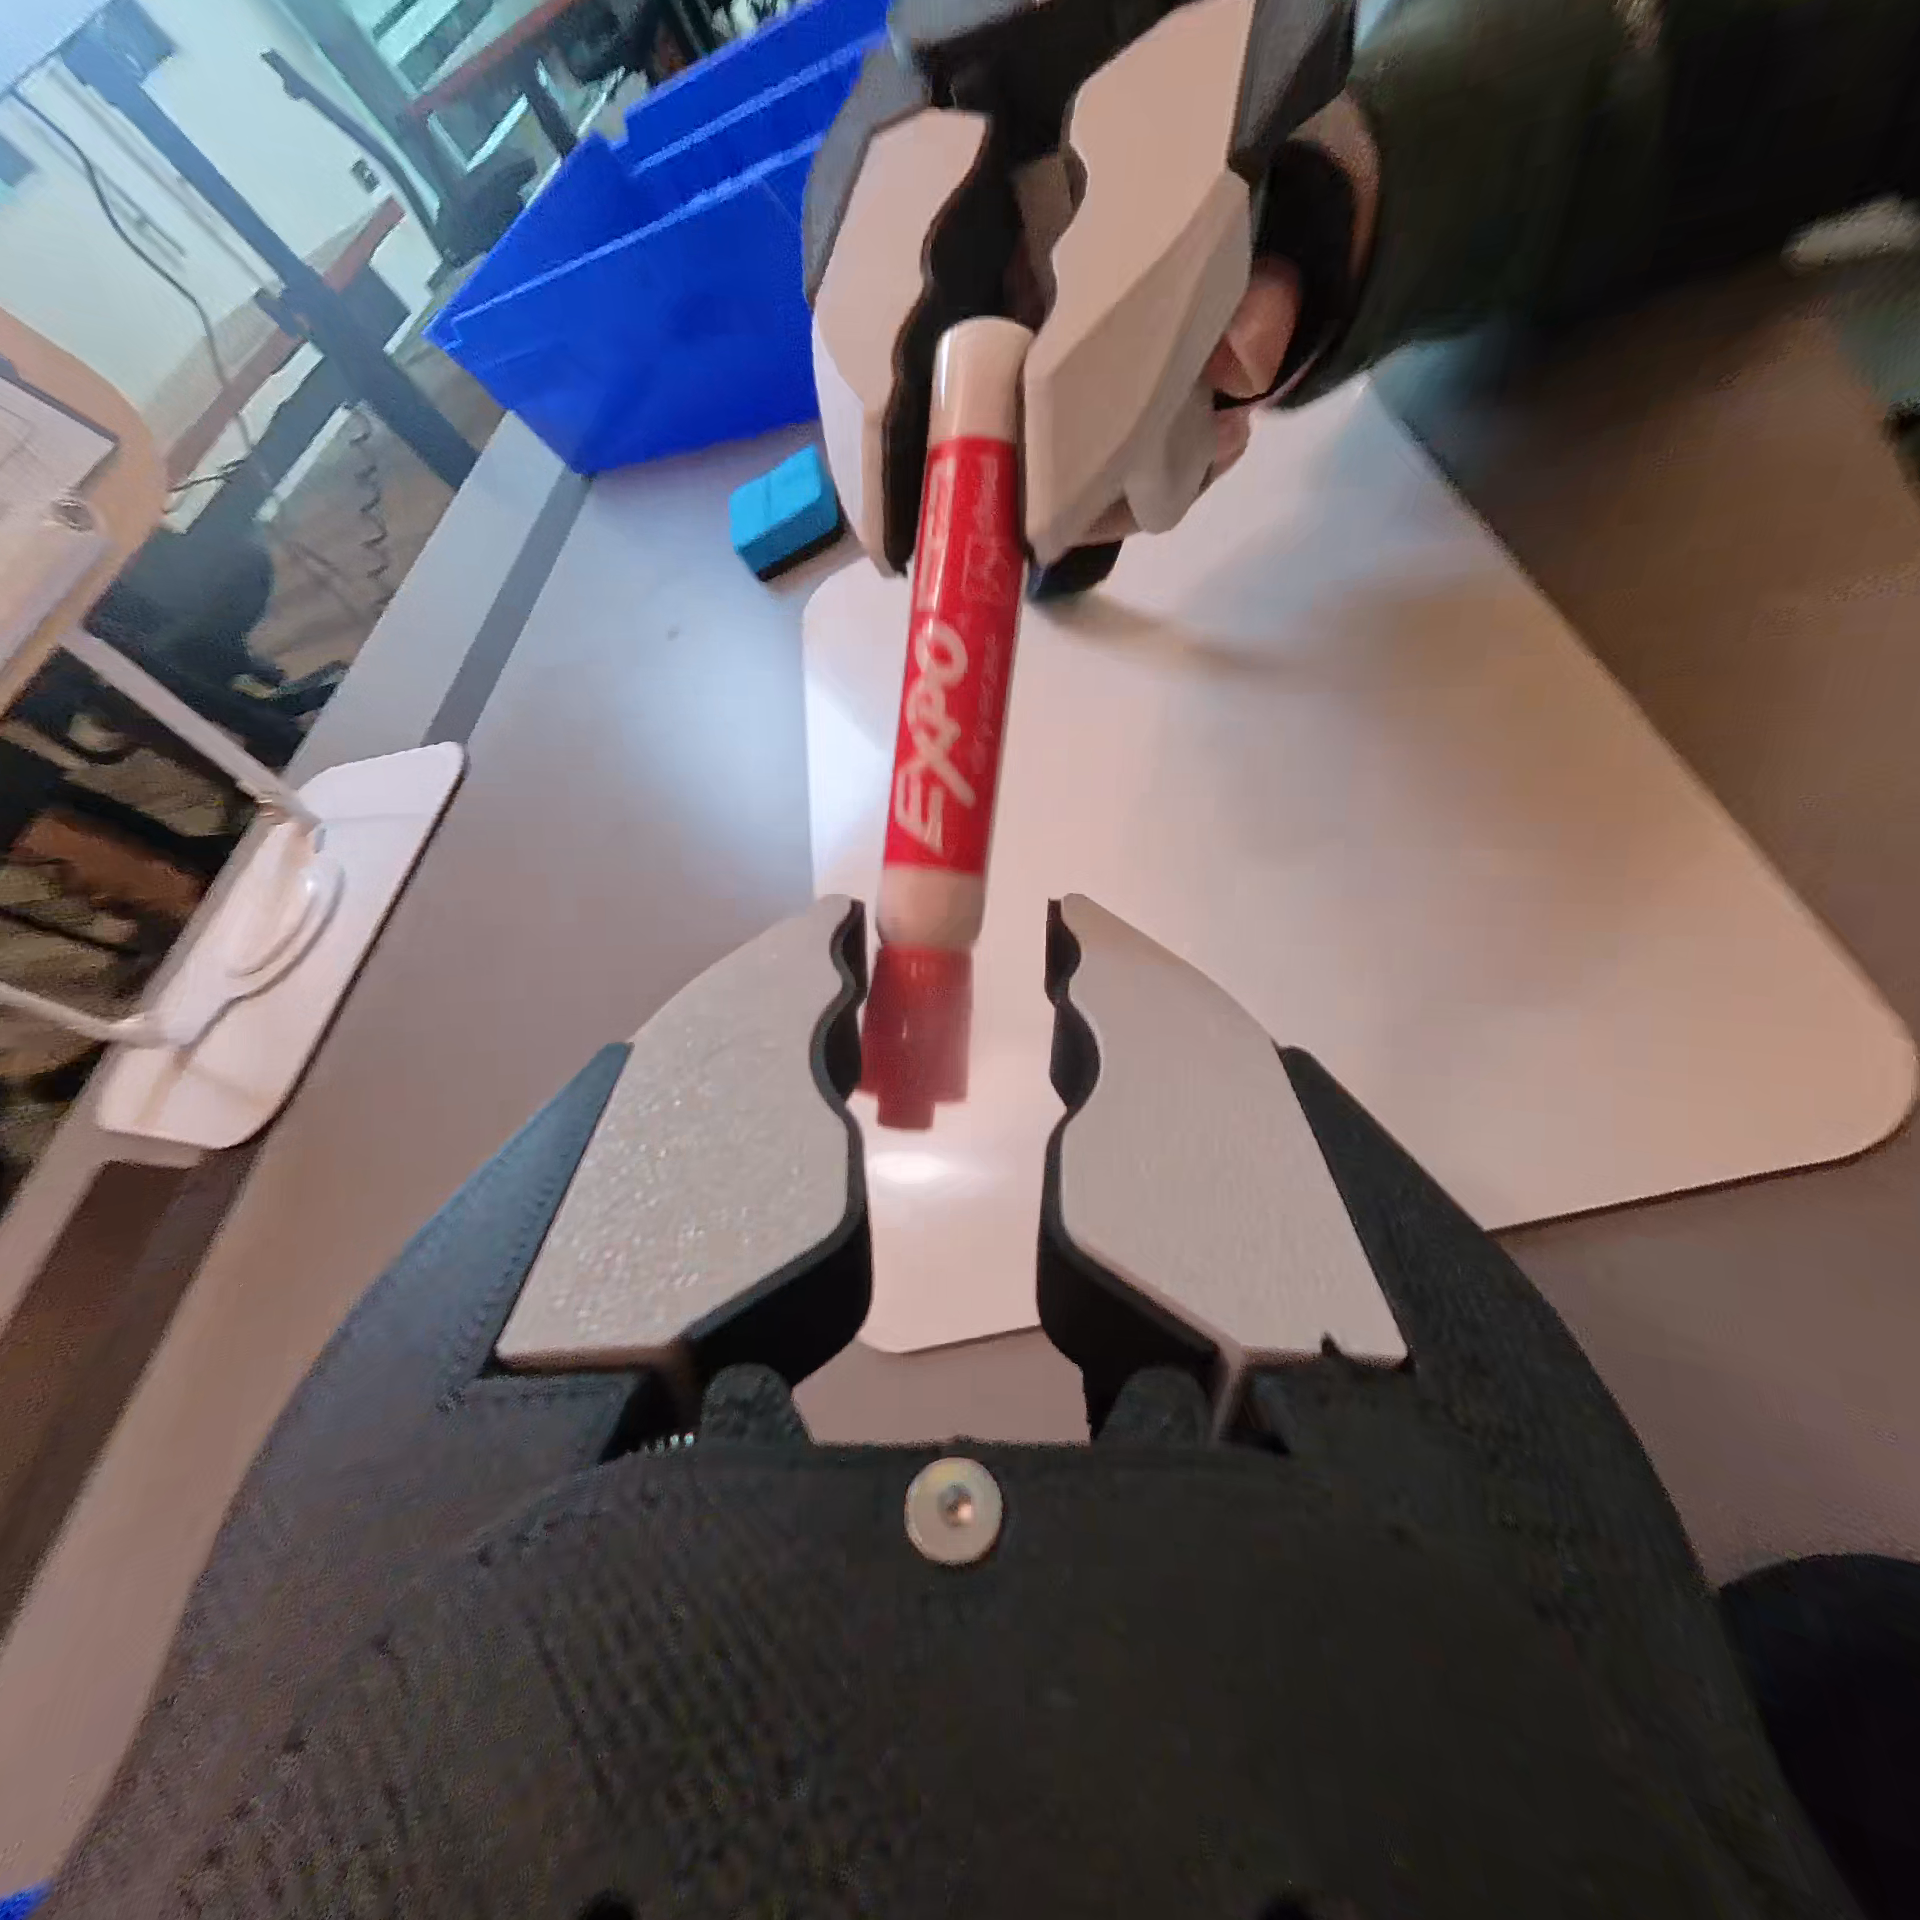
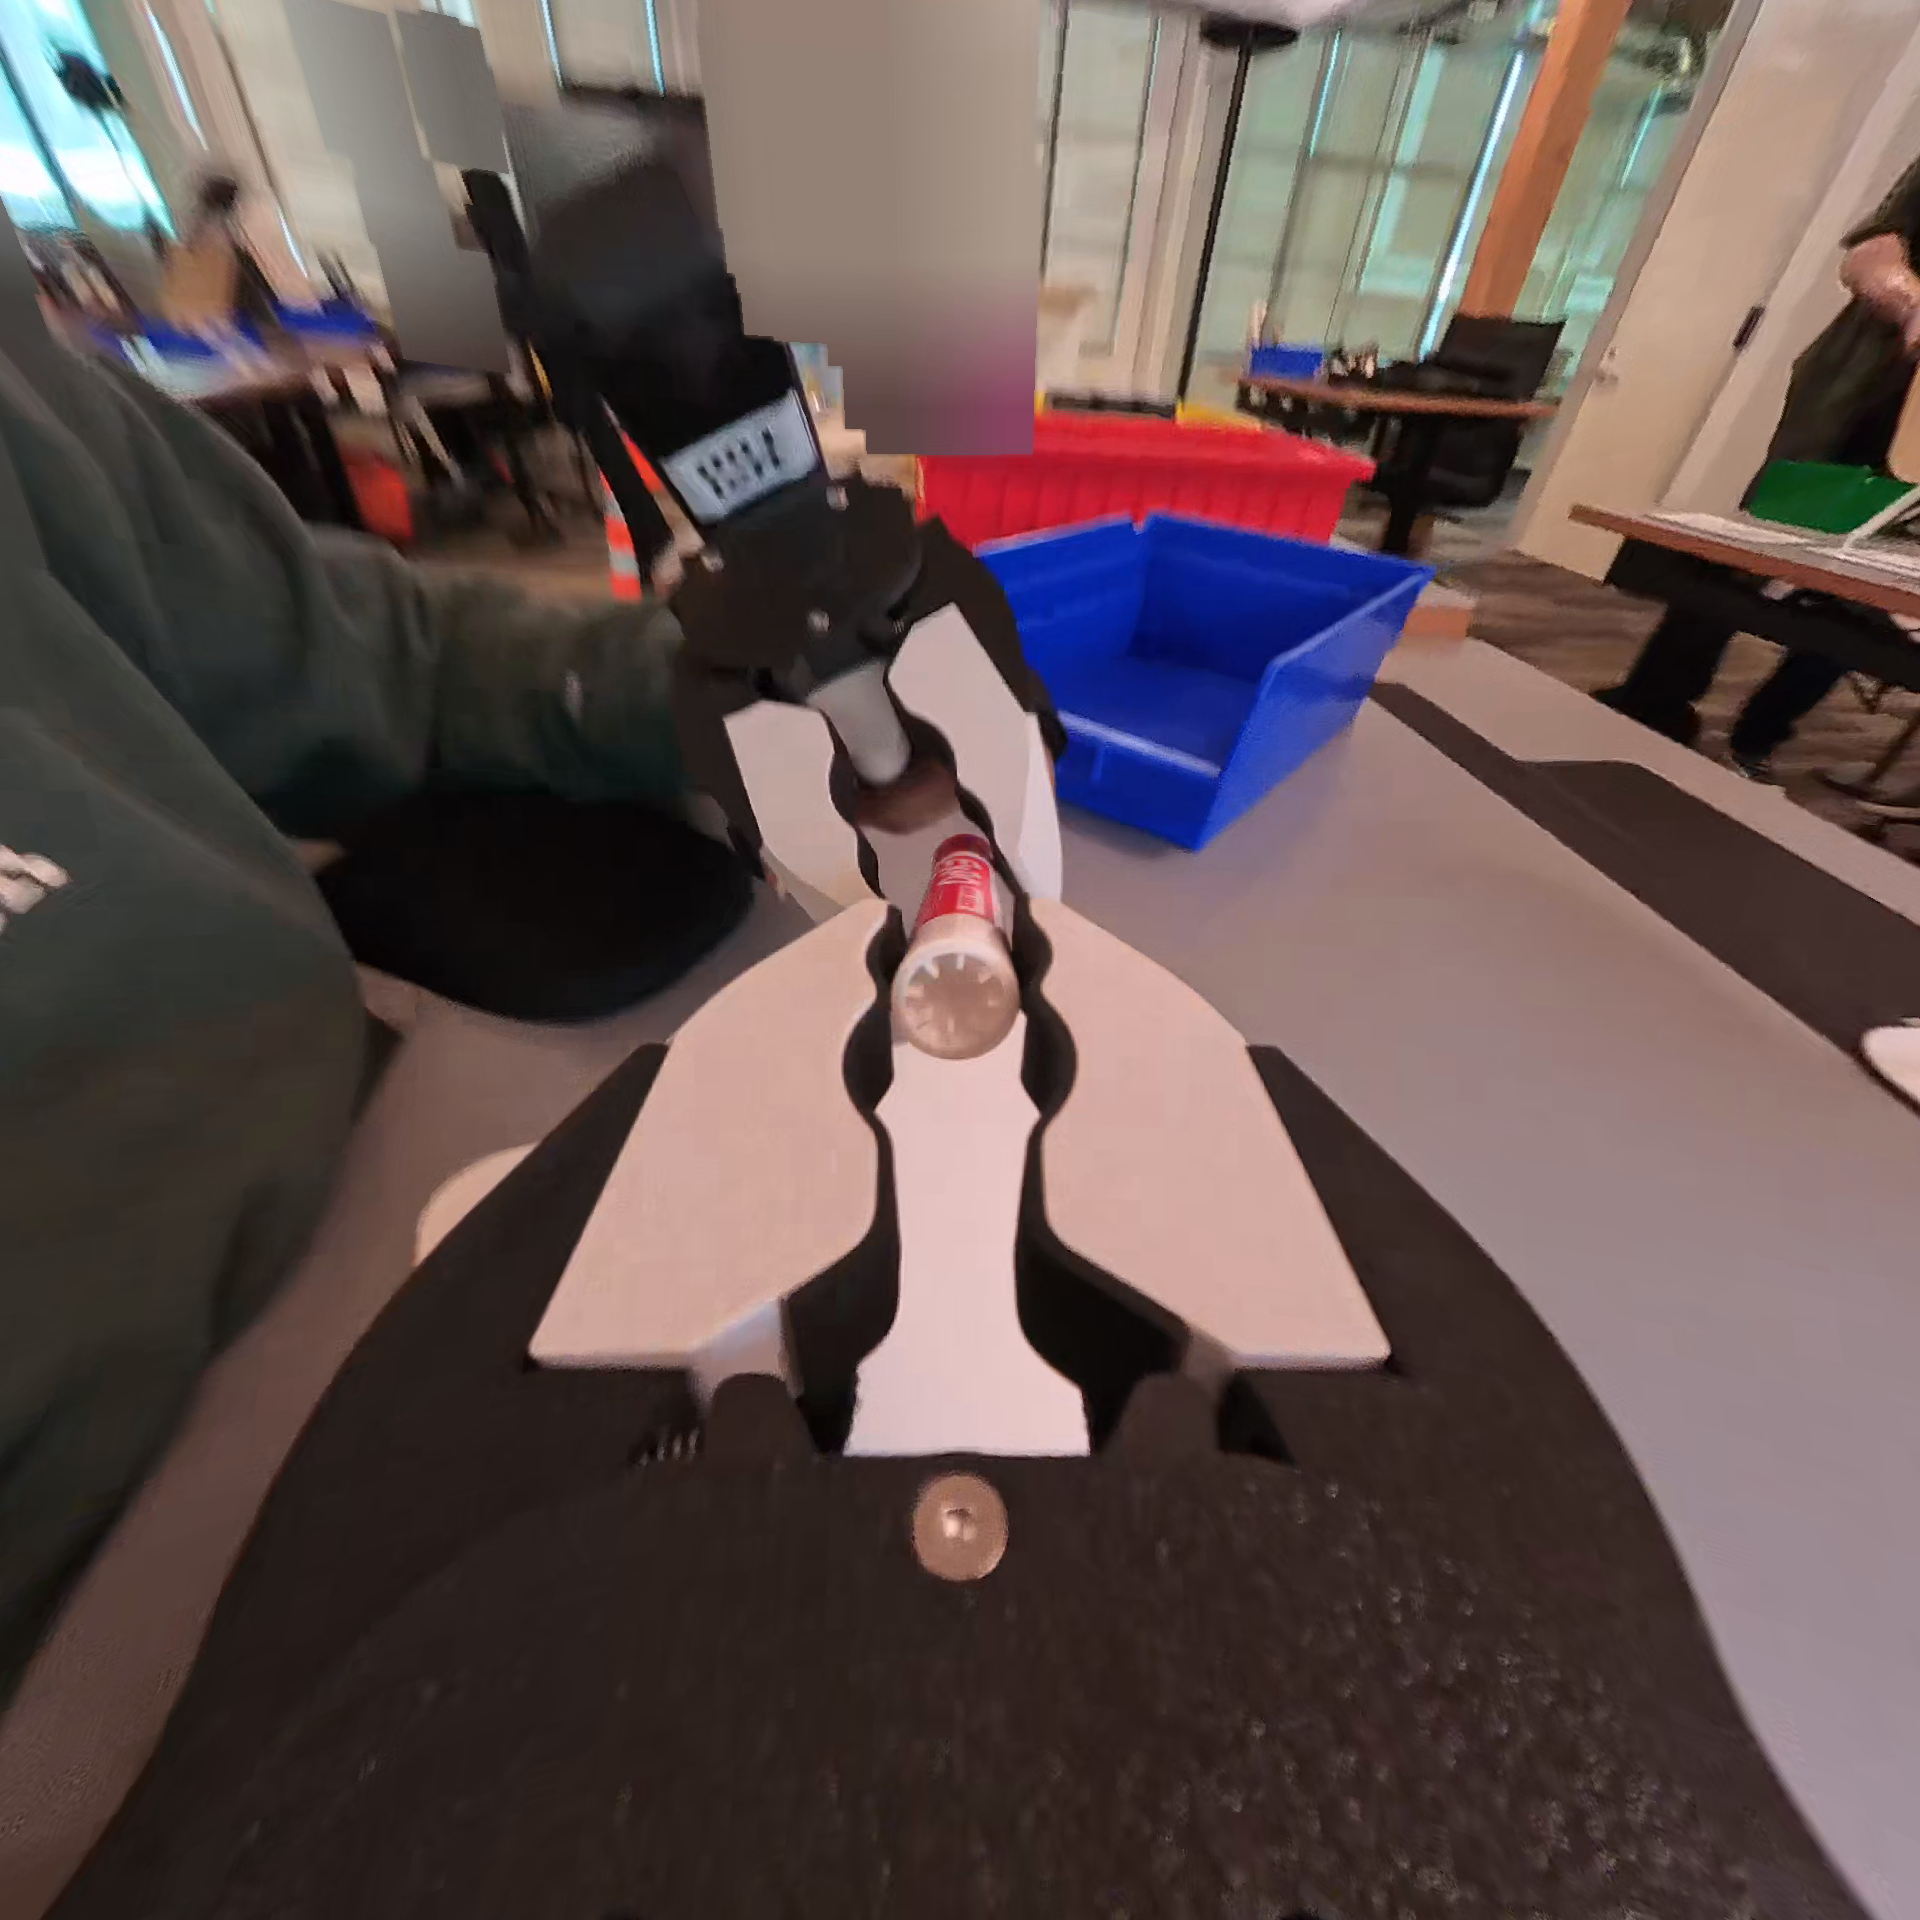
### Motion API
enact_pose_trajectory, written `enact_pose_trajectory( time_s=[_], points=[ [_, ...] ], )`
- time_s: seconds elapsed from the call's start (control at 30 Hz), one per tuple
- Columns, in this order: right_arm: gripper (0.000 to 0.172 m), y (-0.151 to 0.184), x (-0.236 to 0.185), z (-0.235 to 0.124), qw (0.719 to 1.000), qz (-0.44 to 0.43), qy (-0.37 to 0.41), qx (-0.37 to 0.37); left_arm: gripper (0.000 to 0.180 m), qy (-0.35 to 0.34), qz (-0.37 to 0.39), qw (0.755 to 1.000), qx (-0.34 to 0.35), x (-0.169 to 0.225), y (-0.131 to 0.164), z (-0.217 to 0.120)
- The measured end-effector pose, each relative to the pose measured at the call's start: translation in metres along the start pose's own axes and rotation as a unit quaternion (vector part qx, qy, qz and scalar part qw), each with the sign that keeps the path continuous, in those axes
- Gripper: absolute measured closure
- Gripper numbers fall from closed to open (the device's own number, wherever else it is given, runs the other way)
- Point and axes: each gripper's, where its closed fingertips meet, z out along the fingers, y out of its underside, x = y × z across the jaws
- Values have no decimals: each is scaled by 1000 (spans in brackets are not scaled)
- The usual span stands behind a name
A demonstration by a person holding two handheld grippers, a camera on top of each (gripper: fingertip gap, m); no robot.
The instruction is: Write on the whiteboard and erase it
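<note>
Red marker hung in mid-air over the whiteboard, white tail end clamped in the right gripper, pads snug on both sides. Left gripper stood open round the red cap: near pad touched or just beside, far pad clearly apart. Whiteboard's rounded corners sat well inside the grey counter, bare board right of the marker. Blue eraser lay just off the board's far-left corner, blue bin behind it. Left view was motion-blurred, cap detail soft. Right view showed only the marker's end-on butt; cap hidden behind the barrel. Red bin showed in right view only; eraser in left only.
</note>
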Motion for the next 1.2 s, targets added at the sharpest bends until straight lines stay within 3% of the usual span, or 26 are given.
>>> enact_pose_trajectory(
  time_s=[0.13, 0.43, 0.63, 0.8, 1.1, 1.2],
  points=[
    [151, -9, 1, -11, 998, 47, -26, 43, 155, 9, -34, 997, 71, -3, -18, -9],
    [151, -15, 2, -21, 991, 95, -55, 79, 161, 28, -57, 991, 116, -2, -32, -20],
    [151, 1, -9, -14, 998, 30, -60, 15, 162, 80, -73, 989, 105, 7, -27, -25],
    [139, 28, -23, 6, 996, -51, -41, -60, 162, 122, -91, 984, 93, 22, -20, -14],
    [121, 47, -33, 23, 992, -77, -35, -98, 162, 164, -115, 975, 92, 40, -21, -4],
    [121, 44, -37, 26, 994, -64, -40, -80, 162, 170, -127, 972, 98, 40, -20, -3]
  ],
)
